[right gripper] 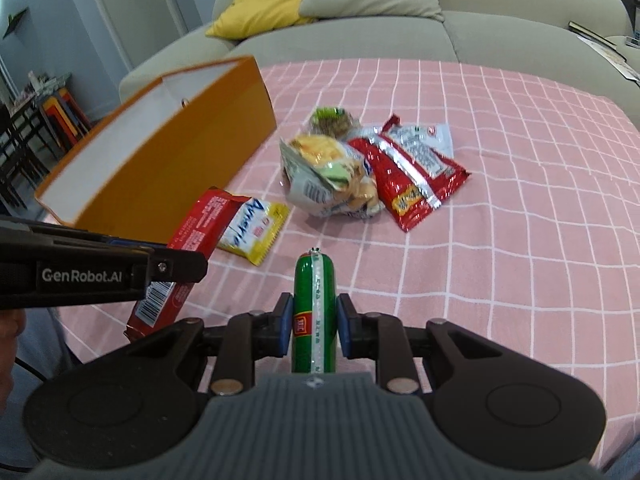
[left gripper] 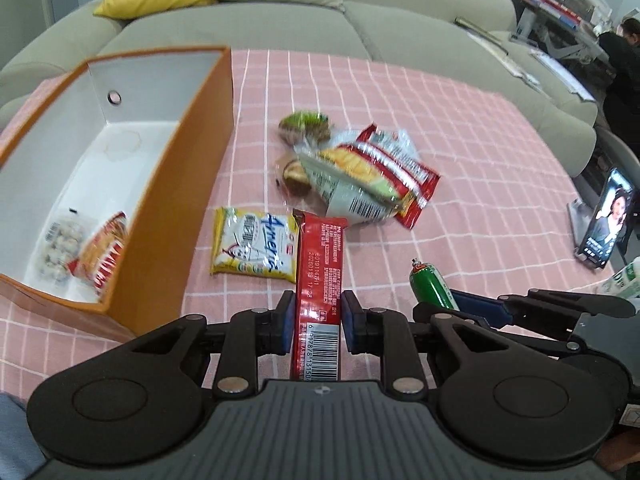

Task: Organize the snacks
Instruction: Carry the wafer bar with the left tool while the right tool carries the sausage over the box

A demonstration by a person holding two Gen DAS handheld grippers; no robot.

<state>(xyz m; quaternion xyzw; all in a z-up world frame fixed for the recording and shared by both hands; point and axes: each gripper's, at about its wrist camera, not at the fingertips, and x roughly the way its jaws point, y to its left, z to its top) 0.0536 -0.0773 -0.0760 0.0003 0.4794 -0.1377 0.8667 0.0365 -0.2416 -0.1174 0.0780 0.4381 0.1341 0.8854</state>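
At the left of the frame an orange box [left gripper: 168, 200] is seen, white inside, with two packets already lying at its near end. Low in the centre, a long red bar [left gripper: 320, 276] with a barcode is clenched by the left gripper [left gripper: 317, 322], while a glossy green sausage stick [right gripper: 314, 312] is clamped in the right gripper [right gripper: 314, 330]. Carrying appears to be the step in hand; next, each snack would have to be brought over the box's rim and released, while a yellow packet [left gripper: 256, 246] and a heap of bags [left gripper: 360, 172] on the pink cloth remain to be sorted.
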